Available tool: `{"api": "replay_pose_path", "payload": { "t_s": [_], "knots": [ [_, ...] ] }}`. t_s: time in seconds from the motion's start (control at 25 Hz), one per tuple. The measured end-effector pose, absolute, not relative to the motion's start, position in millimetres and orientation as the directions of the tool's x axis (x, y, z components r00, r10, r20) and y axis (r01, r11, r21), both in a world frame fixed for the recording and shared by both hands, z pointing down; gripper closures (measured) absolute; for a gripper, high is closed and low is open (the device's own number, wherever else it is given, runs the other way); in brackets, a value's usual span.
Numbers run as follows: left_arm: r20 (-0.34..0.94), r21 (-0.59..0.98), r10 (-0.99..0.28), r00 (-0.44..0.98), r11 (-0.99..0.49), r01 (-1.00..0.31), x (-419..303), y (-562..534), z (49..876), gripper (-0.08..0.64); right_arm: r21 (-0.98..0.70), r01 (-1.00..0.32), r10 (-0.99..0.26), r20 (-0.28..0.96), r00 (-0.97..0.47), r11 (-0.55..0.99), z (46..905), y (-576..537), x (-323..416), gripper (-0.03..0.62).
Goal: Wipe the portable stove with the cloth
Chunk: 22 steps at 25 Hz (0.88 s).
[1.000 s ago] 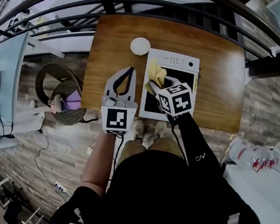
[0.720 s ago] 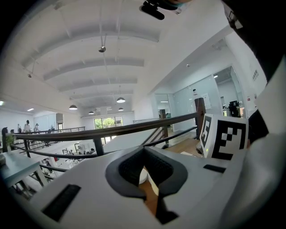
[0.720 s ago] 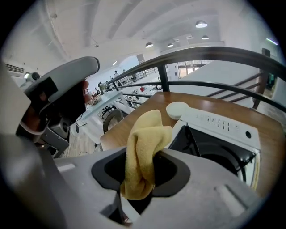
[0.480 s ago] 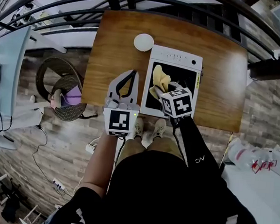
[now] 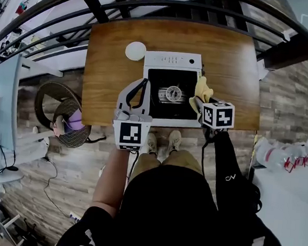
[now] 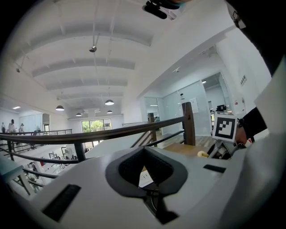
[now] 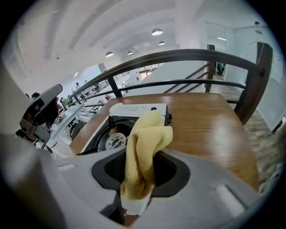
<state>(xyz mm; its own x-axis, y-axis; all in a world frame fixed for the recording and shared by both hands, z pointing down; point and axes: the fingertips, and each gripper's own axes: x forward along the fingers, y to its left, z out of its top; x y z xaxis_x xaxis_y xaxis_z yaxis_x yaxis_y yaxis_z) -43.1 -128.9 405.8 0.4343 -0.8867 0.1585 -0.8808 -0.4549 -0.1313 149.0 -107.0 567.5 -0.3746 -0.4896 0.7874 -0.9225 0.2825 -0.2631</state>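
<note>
The white portable stove [image 5: 173,60] with its black top and round burner [image 5: 172,93] lies mid-table; its control strip [image 7: 136,108] faces the far side. A yellow cloth [image 5: 202,89] hangs bunched over the stove's right edge, with my right gripper [image 5: 199,101] shut on it; the cloth [image 7: 144,147] fills the right gripper view between the jaws [image 7: 137,199]. My left gripper [image 5: 145,83] hovers by the stove's left front corner, tilted upward, with nothing in it. In its own view the left gripper [image 6: 152,203] has its jaws together.
A small white round dish [image 5: 135,51] rests on the wooden table [image 5: 105,67] left of the stove. A black railing [image 5: 153,4] runs along the far edge. A wicker chair [image 5: 63,114] stands on the floor at left.
My right gripper carried the cloth from the stove's left side across to its right edge, uncovering the burner. The left gripper stayed near the stove's front left.
</note>
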Motion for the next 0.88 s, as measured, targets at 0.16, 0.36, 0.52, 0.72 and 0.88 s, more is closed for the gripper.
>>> {"api": "replay_pose_path", "payload": {
  "t_s": [0.16, 0.36, 0.52, 0.72, 0.88],
  "knots": [
    [0.157, -0.138, -0.885, 0.438, -0.459, -0.878, -43, -125, 404, 0.552, -0.291, -0.908, -0.501, 0.762, -0.41, 0.301, 554, -103, 134, 0.469],
    [0.162, -0.148, -0.901, 0.402, -0.425, -0.893, -61, -117, 402, 0.552, -0.345, -0.819, -0.423, 0.726, -0.543, 0.459, 536, -88, 49, 0.469],
    [0.17, -0.162, -0.914, 0.368, -0.395, -0.904, -80, -104, 403, 0.553, -0.396, -0.719, -0.307, 0.709, -0.635, 0.572, 538, -60, -23, 0.469],
    [0.185, -0.155, -0.923, 0.337, -0.367, -0.917, -106, -88, 406, 0.552, -0.416, -0.659, -0.187, 0.74, -0.646, 0.627, 565, -29, -72, 0.469],
    [0.196, -0.147, -0.913, 0.359, -0.389, -0.909, -107, -85, 413, 0.552, -0.4, -0.682, -0.206, 0.752, -0.626, 0.612, 570, -27, -65, 0.469]
  ]
}}
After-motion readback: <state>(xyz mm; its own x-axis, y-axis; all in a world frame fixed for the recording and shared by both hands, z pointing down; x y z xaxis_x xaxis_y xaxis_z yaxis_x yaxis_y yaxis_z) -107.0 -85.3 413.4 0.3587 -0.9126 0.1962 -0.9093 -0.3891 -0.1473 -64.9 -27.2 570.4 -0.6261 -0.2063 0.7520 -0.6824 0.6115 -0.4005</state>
